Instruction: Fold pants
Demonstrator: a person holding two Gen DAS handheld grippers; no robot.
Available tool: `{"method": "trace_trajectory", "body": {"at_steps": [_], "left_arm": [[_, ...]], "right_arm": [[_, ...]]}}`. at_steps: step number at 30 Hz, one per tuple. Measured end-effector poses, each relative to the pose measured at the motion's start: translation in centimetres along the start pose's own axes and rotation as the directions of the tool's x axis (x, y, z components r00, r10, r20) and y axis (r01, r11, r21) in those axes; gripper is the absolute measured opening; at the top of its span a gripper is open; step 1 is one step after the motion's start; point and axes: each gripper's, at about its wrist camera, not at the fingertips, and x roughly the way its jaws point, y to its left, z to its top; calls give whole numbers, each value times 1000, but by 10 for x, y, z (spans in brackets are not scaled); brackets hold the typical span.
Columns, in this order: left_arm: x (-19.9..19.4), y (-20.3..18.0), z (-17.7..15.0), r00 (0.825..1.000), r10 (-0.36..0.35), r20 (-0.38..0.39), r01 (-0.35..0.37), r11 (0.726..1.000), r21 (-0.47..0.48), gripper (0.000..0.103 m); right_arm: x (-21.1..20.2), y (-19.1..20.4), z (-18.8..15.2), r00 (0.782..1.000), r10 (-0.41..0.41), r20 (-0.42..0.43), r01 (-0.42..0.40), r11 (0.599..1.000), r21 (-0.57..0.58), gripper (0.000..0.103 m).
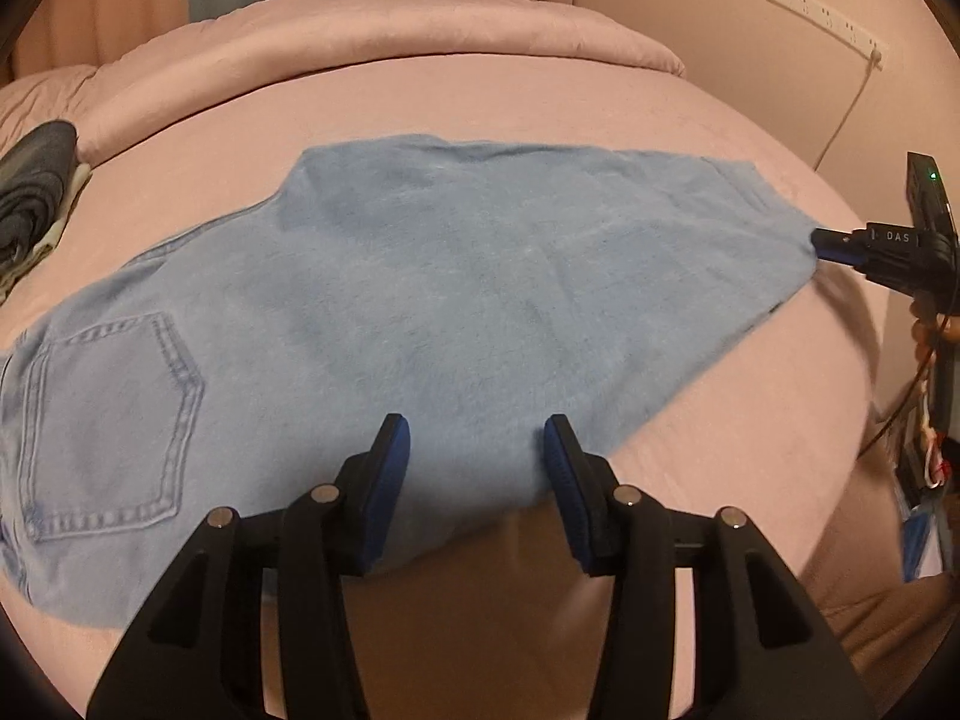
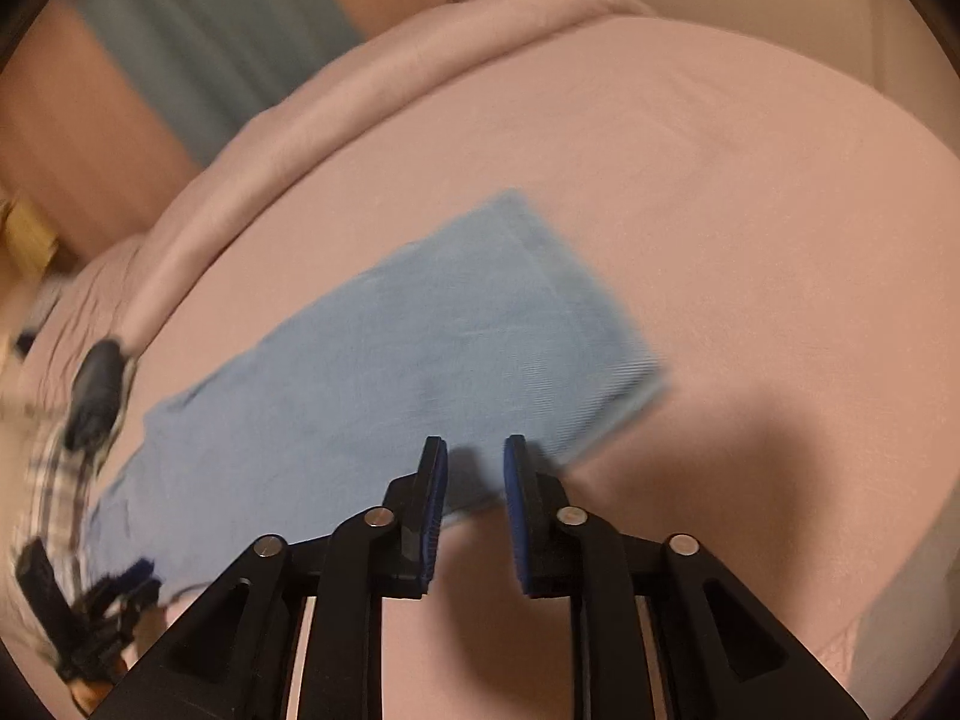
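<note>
The light blue jeans lie spread across the pink bed, already doubled leg over leg, judging by the single back pocket showing at the waist end and one broad leg running off toward the hem. That long, flat layout suits a next fold across the length.

The left claw hovers over the near edge of the denim around the seat, its blue pads apart and nothing between them; the cloth below lies slack, so it looks let go rather than gripped. The right claw sits at the hem end, its jaws also parted by a narrower gap. In its own view the denim edge passes under the gap but no pad presses on it. From the left view its tip meets the hem corner, though whether it touches the cloth cannot be told.

A dark folded garment rests at the bed's far left, likely finished work set aside. A rolled duvet lines the head of the bed.
</note>
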Motion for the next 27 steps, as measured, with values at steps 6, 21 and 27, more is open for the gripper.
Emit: {"method": "trace_trajectory", "body": {"at_steps": [6,21,27], "left_arm": [[-17,32,12,990,125,68,-121,991,-60,49],[-14,100,17,984,141,112,-112,966,-232,77],[2,99,58,978,111,175,-71,973,-218,77]], "right_arm": [[47,108,-32,952,222,-209,-273,926,-262,22],[69,214,-4,846,351,-402,-501,780,-374,50],[126,291,27,814,374,-445,-552,737,-390,51]]}}
